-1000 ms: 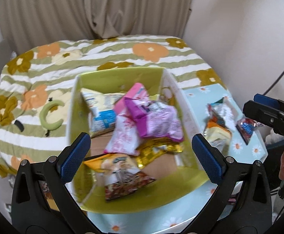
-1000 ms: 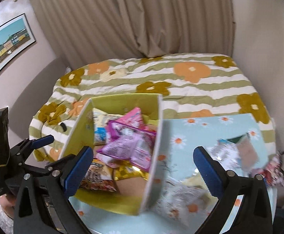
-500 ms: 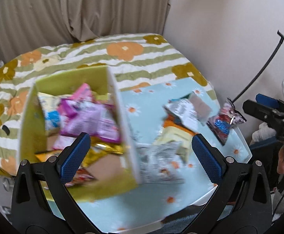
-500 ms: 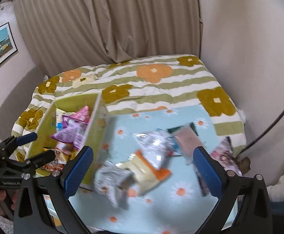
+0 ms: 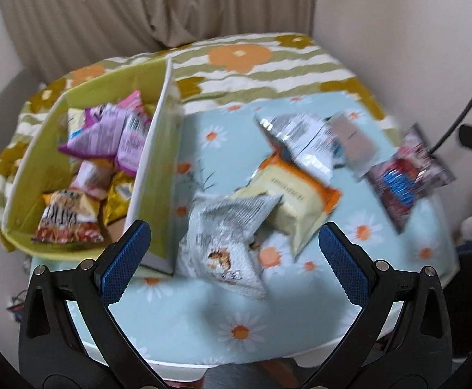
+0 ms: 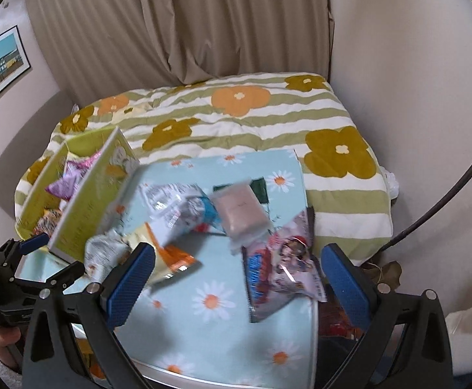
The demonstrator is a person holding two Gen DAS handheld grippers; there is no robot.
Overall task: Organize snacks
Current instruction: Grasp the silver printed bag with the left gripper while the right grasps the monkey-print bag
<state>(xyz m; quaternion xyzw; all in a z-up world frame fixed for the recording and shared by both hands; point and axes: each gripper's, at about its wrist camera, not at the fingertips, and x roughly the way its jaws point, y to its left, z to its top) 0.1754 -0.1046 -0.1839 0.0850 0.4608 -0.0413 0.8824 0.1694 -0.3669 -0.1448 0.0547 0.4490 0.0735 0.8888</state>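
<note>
Behind the counter (image 5: 184,311) lies a flowered bed (image 6: 268,120). On the counter's left stands a green box (image 5: 31,162) holding several snack packets. Loose packets lie beside it: a grey bag (image 5: 226,236), an orange-edged bag (image 5: 300,204), a silver bag (image 5: 300,136) and a red-and-blue bag (image 6: 281,265). Both the left gripper (image 5: 234,259) and right gripper (image 6: 236,278) hover with jaws apart, holding nothing.

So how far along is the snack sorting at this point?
Partly done. The green box already holds several packets, including a purple one. Nothing is in hand: the left gripper and right gripper are both open and empty. Left on the daisy tablecloth: a silver packet, an orange-edged one, a red-and-blue one and a few more.
</note>
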